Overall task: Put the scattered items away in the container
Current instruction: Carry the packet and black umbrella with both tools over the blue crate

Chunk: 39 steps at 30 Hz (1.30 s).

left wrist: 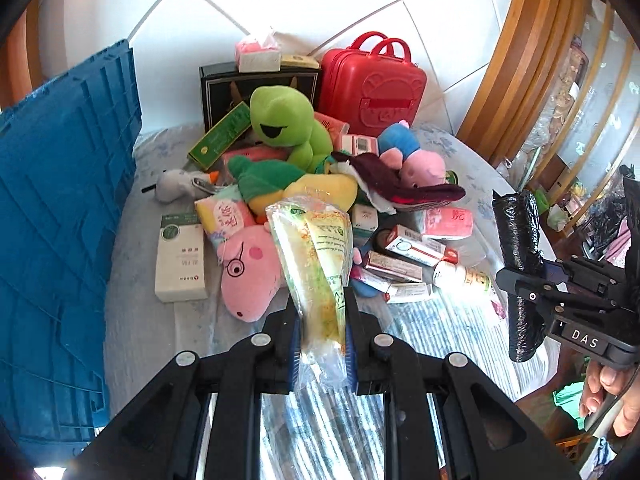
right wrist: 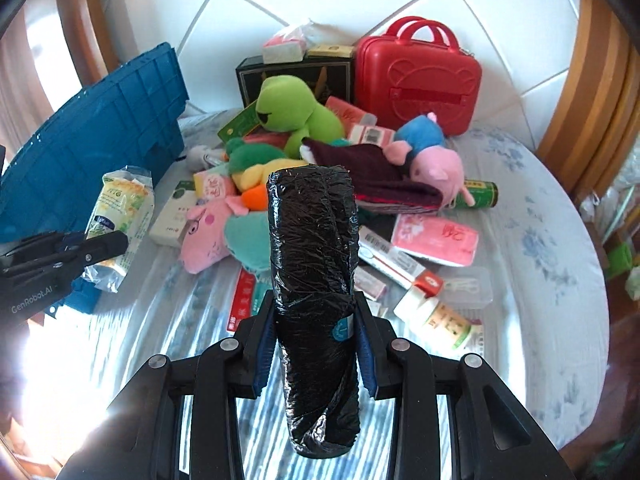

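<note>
My left gripper is shut on a clear packet with green and yellow print, held up above the table. That same packet shows at the left of the right wrist view, in the left gripper's fingers. My right gripper is shut on a roll of black plastic bags, which stands upright between the pads; the roll also appears at the right of the left wrist view. The blue crate stands at the table's left side. Plush toys, boxes and pouches lie heaped mid-table.
A red toy suitcase and a black box stand at the back by the tiled wall. A green frog plush, pink pig plushes, a dark red cloth and medicine boxes cover the flowered tablecloth. Wooden chair backs curve at right.
</note>
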Available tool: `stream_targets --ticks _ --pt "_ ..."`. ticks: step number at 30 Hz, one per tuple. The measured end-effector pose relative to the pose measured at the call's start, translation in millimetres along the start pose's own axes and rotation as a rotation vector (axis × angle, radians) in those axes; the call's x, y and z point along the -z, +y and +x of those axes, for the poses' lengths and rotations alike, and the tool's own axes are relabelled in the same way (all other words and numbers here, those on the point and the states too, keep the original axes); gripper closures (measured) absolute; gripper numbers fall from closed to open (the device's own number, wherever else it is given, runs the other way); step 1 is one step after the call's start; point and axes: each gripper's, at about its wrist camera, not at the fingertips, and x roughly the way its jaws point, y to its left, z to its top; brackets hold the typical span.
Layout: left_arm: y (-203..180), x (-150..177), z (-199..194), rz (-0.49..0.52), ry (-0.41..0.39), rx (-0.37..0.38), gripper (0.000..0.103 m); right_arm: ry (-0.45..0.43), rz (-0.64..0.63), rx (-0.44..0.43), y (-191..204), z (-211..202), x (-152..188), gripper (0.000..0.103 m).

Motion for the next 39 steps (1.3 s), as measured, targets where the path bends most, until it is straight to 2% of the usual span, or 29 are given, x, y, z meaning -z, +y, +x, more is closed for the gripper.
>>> stream_targets --ticks 11,16,20,24,30,39 --pt "-16.2 -44.6 -74.1 0.040 -0.062 -0.017 0.086 -0.079 0.040 0.026 -9.8 -75.0 -26.3 0.069" --pt "-14.6 -54.4 -104.9 0.019 -0.128 -0.029 0.086 -0.119 0.050 0.001 -6.9 -97.4 -36.1 0.069" --pt "-3.0 -58.8 -119.8 -0.006 -0.151 -0.040 0.086 -0.128 0.036 -0.008 2.6 -106.2 -42.8 0.069" --pt "11.2 -61.9 -132.0 0.001 -0.167 -0.030 0.086 -0.148 0.028 0.009 18.6 -112.9 -50.0 0.069" --pt "40.9 -66.1 -140.6 0.036 -0.146 -0.014 0.086 -0.171 0.050 0.034 54.5 -119.6 -63.8 0.069" --pt "104.6 -71.2 -169.4 0.044 -0.187 -0.053 0.086 -0.193 0.025 0.039 127.3 -121.5 -83.4 0.069"
